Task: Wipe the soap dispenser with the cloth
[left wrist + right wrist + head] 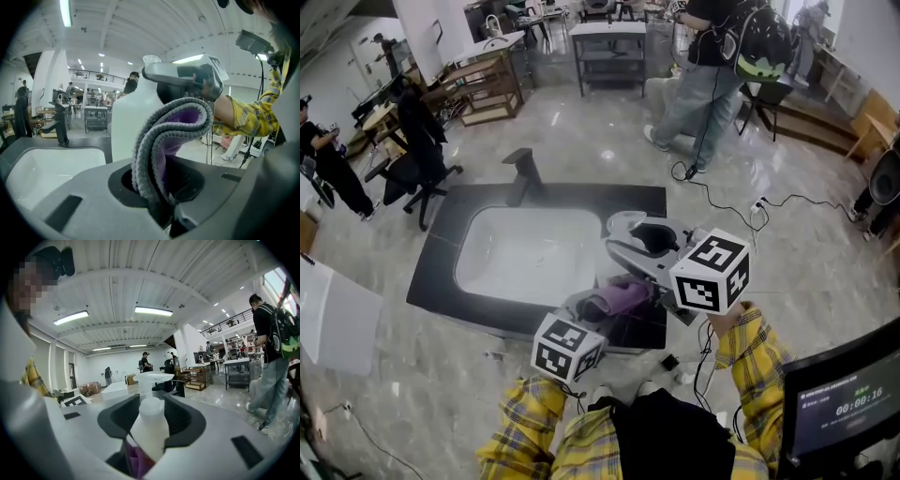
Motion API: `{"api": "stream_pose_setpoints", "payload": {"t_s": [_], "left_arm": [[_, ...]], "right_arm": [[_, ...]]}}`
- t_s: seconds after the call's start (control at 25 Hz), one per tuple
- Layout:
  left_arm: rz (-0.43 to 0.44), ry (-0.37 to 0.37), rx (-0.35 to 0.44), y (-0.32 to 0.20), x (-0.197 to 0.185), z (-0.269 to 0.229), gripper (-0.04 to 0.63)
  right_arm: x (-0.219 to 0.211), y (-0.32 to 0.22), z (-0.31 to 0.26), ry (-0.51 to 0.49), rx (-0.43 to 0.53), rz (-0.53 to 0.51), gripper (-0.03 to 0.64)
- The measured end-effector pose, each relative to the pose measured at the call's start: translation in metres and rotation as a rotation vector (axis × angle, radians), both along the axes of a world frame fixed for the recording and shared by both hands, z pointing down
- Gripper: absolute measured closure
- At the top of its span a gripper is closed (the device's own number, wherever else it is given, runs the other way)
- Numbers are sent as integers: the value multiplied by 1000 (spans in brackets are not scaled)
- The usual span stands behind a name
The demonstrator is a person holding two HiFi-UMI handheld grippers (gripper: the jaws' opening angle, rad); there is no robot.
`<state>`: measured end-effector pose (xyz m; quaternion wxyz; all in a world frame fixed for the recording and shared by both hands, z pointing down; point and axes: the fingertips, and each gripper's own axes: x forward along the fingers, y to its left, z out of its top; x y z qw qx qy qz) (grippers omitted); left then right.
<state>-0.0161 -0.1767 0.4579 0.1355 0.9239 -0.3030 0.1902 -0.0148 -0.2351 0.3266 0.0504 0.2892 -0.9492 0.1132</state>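
grey-and-purple cloth (171,133) is shown folded into a loop, its lower end pinched between the nearly closed jaws of the left gripper (157,204). the white soap dispenser (150,430) is clamped by its body in the right gripper (151,409), whose jaws are spread fairly wide, with a pad set against each side of the bottle. nothing else is held by either tool. both are carried in the air over the near right part of the black counter (441,253), just beside the white sink (525,253). from the left gripper view, the bottle and its pump head are seen upright directly behind the cloth's fold. from the right gripper view, a purple edge of the fabric is seen low at the bottle's left side, apparently touching it.

the wipe appears to be only at its start. it is judged best done with the broad folded face of the cloth laid flat on the plastic and drawn along the bottle in long strokes, so that more than one strip is covered. the bottle should be gripped firmly and turned a little between strokes, so that the sides now covered by the pads can be reached. the pump head is best left unpressed, or soap may be squirted onto the cloth.
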Motion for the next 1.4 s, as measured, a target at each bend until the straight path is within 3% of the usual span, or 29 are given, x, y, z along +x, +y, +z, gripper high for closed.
{"api": "stream_pose_setpoints", "payload": {"t_s": [0.48,0.88,1.4], "left_arm": [[-14,-90,-54,-1,4,44,523],[-26,-212,-94,-1,1,73,523],[-60,-227,-179,1,-13,98,523]], "right_arm": [[1,1,2,-4,8,-20,468],[2,-2,1,-4,8,-30,468],[2,-1,1,-1,6,-47,468]]}}
